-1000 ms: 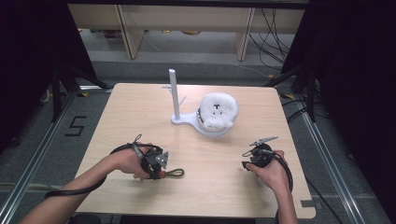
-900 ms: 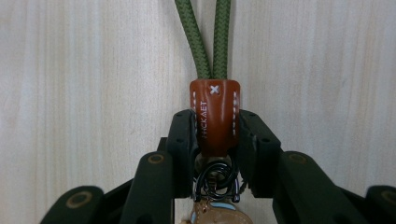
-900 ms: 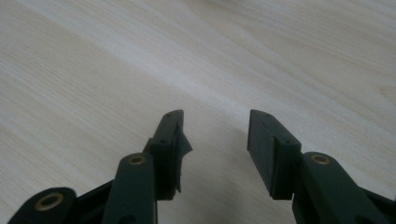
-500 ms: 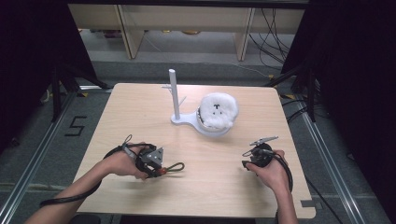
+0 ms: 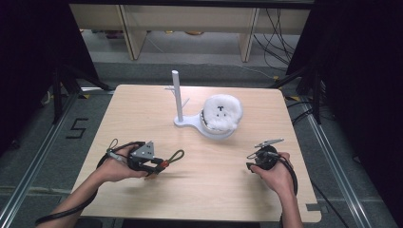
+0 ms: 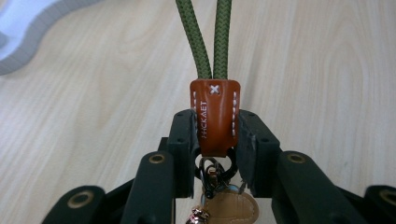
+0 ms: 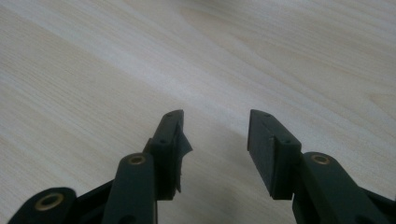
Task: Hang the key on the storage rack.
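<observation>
A key strap with a green cord loop and a brown leather tab is in my left gripper. The jaws are shut on the tab, and metal rings and a tan fob hang behind the pads. In the high view my left gripper is at the table's front left, with the green cord loop sticking out to its right. At the front right, my right gripper is in the person's hand. Its jaws stand open over bare wood with nothing between them.
A white stand with an upright post and a flat base rises at the table's middle back; its base edge appears in the left gripper view. A white fluffy round thing rests on that base. The wooden table has dark floor around it.
My left gripper has shifted a little to the left and away from the front edge, carrying the strap with it. The right hand has stayed still.
</observation>
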Action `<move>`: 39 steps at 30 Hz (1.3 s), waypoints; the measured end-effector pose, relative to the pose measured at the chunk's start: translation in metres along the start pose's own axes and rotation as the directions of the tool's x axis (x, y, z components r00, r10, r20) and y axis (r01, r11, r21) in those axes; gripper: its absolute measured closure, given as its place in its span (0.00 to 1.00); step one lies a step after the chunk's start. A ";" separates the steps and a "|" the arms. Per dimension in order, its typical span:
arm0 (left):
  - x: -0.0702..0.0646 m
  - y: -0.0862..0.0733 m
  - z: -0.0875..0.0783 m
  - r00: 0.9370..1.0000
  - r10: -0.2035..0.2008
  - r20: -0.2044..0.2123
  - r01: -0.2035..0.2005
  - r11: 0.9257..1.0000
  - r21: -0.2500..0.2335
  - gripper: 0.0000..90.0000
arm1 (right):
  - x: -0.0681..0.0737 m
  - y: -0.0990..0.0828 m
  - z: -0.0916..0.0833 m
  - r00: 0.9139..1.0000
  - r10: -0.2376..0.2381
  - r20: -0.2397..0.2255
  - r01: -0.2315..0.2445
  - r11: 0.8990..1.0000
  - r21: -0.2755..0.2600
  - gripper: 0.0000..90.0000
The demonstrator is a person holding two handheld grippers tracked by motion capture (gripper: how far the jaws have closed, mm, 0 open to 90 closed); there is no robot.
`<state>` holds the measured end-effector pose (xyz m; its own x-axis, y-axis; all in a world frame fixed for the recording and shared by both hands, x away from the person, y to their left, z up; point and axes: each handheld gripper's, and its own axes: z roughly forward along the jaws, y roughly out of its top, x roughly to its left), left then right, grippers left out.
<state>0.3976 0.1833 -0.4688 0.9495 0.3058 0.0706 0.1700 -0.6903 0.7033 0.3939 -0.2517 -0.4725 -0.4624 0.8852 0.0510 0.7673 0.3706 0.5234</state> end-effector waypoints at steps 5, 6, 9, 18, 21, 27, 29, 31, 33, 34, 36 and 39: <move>0.000 -0.004 -0.008 0.998 -0.028 -0.058 0.024 0.997 -0.067 0.76 | 0.000 0.000 0.000 1.000 0.000 0.001 0.000 1.000 -0.003 0.63; -0.001 -0.005 -0.009 0.997 -0.040 -0.067 0.034 0.995 -0.089 0.76 | 0.000 0.000 0.000 1.000 0.001 0.001 -0.001 1.000 -0.003 0.63; -0.002 -0.006 -0.013 0.993 -0.074 -0.093 0.061 0.988 -0.143 0.76 | 0.002 0.000 -0.001 1.000 0.016 0.003 -0.016 1.000 0.006 0.63; -0.001 -0.010 -0.022 0.961 -0.208 -0.180 0.155 0.950 -0.272 0.76 | 0.002 0.000 -0.001 1.000 0.017 0.007 -0.017 1.000 -0.009 0.63; 0.000 -0.012 -0.023 0.948 -0.243 -0.207 0.173 0.936 -0.308 0.76 | 0.002 -0.001 -0.001 1.000 0.019 0.010 -0.019 1.000 -0.015 0.63; 0.002 -0.012 -0.026 0.920 -0.304 -0.247 0.200 0.906 -0.372 0.76 | 0.002 -0.001 -0.001 1.000 0.021 0.013 -0.020 1.000 -0.021 0.62; 0.003 -0.012 -0.027 0.914 -0.319 -0.249 0.205 0.895 -0.396 0.76 | 0.003 -0.001 -0.001 1.000 0.022 0.018 -0.021 0.999 -0.030 0.62; 0.003 -0.011 -0.028 0.901 -0.344 -0.263 0.219 0.886 -0.409 0.76 | 0.003 -0.001 -0.001 0.999 0.028 0.023 -0.027 0.999 -0.035 0.62; 0.004 -0.011 -0.029 0.892 -0.362 -0.271 0.228 0.877 -0.422 0.76 | 0.003 -0.001 -0.001 0.999 0.028 0.022 -0.027 0.999 -0.038 0.62; 0.005 -0.011 -0.030 0.887 -0.369 -0.276 0.229 0.873 -0.431 0.76 | 0.003 -0.001 -0.001 0.999 0.026 0.021 -0.026 0.999 -0.031 0.62; 0.006 -0.010 -0.030 0.881 -0.378 -0.283 0.234 0.870 -0.433 0.76 | 0.002 -0.001 0.000 1.000 0.004 0.014 -0.003 0.999 -0.042 0.62; 0.007 -0.009 -0.030 0.873 -0.391 -0.291 0.235 0.861 -0.452 0.76 | 0.002 -0.001 0.000 1.000 0.007 0.014 -0.007 0.999 -0.046 0.62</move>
<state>0.3949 0.2110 -0.4534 0.6857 0.7279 -0.0075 0.2503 -0.2260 0.9414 0.3922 -0.2503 -0.4733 -0.4505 0.8917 0.0427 0.7489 0.3514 0.5618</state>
